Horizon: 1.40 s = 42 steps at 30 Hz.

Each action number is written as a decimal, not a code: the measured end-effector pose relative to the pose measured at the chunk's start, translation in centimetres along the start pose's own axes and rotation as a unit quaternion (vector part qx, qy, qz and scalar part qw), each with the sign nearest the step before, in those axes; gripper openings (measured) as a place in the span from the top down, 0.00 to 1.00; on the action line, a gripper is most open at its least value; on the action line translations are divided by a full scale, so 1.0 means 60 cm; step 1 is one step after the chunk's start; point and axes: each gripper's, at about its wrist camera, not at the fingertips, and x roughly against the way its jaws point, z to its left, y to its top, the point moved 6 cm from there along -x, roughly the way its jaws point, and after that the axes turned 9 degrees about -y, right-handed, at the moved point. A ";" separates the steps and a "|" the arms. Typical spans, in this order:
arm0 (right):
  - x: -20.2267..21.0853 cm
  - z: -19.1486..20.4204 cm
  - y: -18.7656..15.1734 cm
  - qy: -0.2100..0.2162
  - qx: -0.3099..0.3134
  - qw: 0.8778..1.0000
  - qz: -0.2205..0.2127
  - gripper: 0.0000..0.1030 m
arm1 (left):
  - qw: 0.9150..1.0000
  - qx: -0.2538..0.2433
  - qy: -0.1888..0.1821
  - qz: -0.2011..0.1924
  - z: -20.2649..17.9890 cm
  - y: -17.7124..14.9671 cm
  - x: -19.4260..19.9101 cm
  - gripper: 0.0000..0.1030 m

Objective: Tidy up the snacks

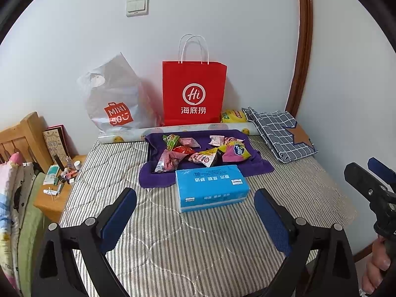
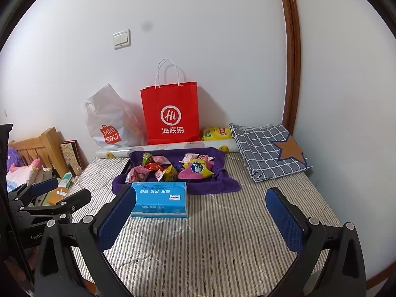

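Heaping a purple-towel-lined tray [image 1: 148, 152], assorted snack packets [image 1: 198, 152]; both grippers' jaws wide apart, empty.

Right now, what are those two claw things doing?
Left gripper: open, holding nothing.
Right gripper: open, holding nothing.

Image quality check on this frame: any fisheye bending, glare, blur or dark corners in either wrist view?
Left wrist view: strong fisheye bend, the brown wooden door frame bows, corners black, sharp focus, no glare on the red paper bag. Right wrist view: same vignette and bowing, even soft light, faint grey smudge on the white wall, blue tissue pack crisp.
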 end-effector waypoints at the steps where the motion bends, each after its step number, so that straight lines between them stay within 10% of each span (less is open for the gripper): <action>1: 0.000 0.000 0.000 0.000 0.000 1.000 0.000 0.00 | 1.000 0.000 -0.001 0.001 -0.001 0.000 0.000 0.07; 42: 0.014 0.010 -0.005 0.007 0.001 1.000 -0.003 0.00 | 1.000 0.002 -0.005 -0.008 0.008 0.002 0.007 0.07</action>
